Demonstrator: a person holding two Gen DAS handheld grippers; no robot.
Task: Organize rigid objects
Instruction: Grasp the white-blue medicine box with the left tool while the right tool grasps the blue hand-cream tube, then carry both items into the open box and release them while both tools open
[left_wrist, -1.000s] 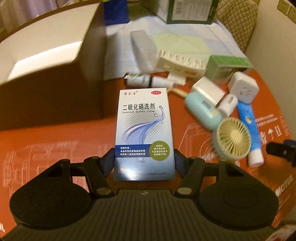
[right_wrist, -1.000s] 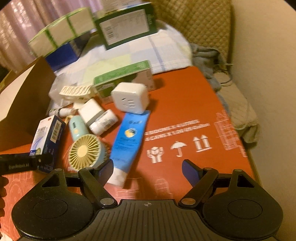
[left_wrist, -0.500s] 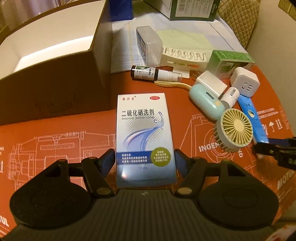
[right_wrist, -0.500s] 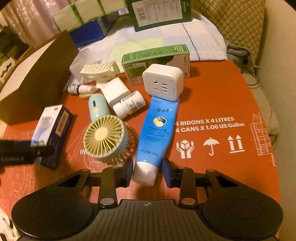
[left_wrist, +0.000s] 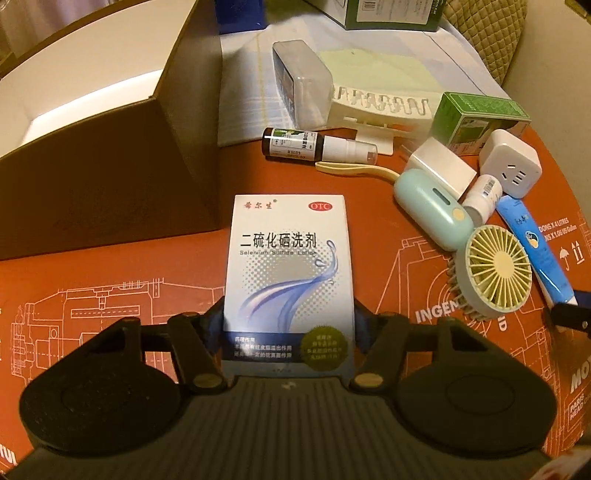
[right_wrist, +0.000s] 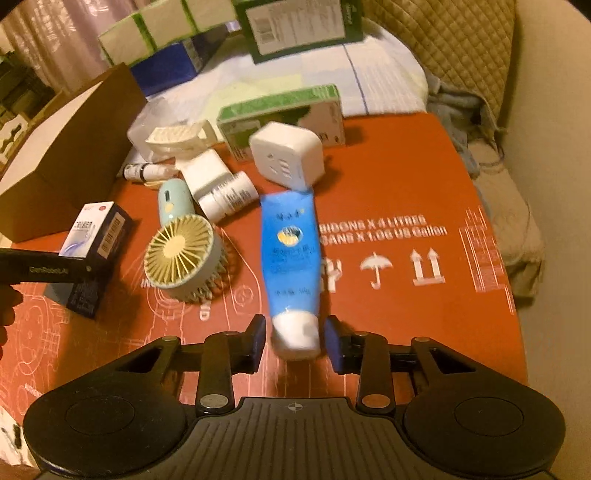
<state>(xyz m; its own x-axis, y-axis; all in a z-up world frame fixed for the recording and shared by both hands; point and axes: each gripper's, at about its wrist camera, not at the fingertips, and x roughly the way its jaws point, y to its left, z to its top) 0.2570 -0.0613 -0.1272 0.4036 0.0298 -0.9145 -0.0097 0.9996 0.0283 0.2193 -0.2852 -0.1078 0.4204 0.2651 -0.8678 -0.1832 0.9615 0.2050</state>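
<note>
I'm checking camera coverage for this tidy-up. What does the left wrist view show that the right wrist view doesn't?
Only the left wrist view shows the left gripper shut on the lotion box, plus the carton's white interior. Only the right wrist view shows the right gripper straddling the blue tube's white cap, jaws not touching. Both show the fan and white socket cube.

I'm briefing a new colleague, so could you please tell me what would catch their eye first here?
The white-and-blue medicine carton, clamped between the left gripper fingers in the middle of the orange printed mat. Next, the blue squeeze tube, its white cap between the right gripper fingers, beside the pale-green round handheld fan.
</note>
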